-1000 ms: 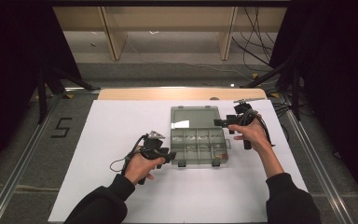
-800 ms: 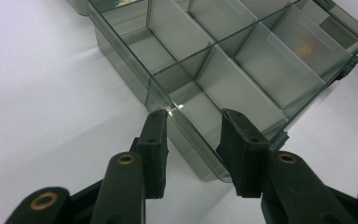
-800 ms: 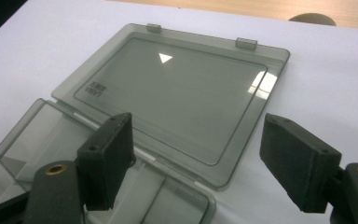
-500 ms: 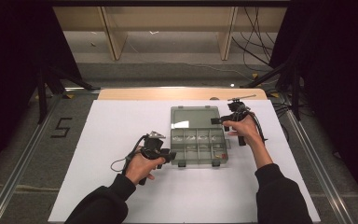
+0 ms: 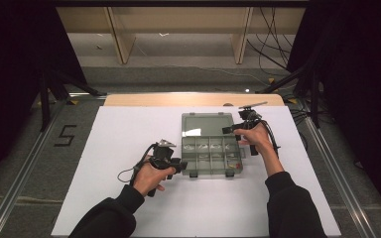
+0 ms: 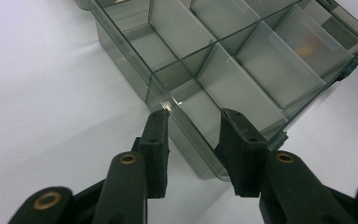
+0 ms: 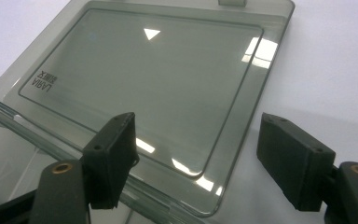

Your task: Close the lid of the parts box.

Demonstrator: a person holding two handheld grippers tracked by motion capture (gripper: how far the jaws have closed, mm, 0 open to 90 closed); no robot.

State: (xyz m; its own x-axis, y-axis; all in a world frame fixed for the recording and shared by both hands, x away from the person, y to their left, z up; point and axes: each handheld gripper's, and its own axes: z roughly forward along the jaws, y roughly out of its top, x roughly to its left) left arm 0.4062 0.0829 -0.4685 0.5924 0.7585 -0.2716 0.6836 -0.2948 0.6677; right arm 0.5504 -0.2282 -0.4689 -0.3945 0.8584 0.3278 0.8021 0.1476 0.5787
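The left gripper [image 6: 193, 140] has its jaws set narrowly astride a corner wall of the compartment box [image 5: 211, 156], one jaw outside and one inside; whether the pads press I cannot tell. The right gripper [image 7: 196, 161] hangs with jaws wide over the lid's corner, gripping nothing. There is one smoky clear box on the white table [image 5: 129, 134], its one lid [image 7: 140, 79] lying flat behind it. Its compartments look mostly empty; something small and orange [image 6: 306, 45] sits in one.
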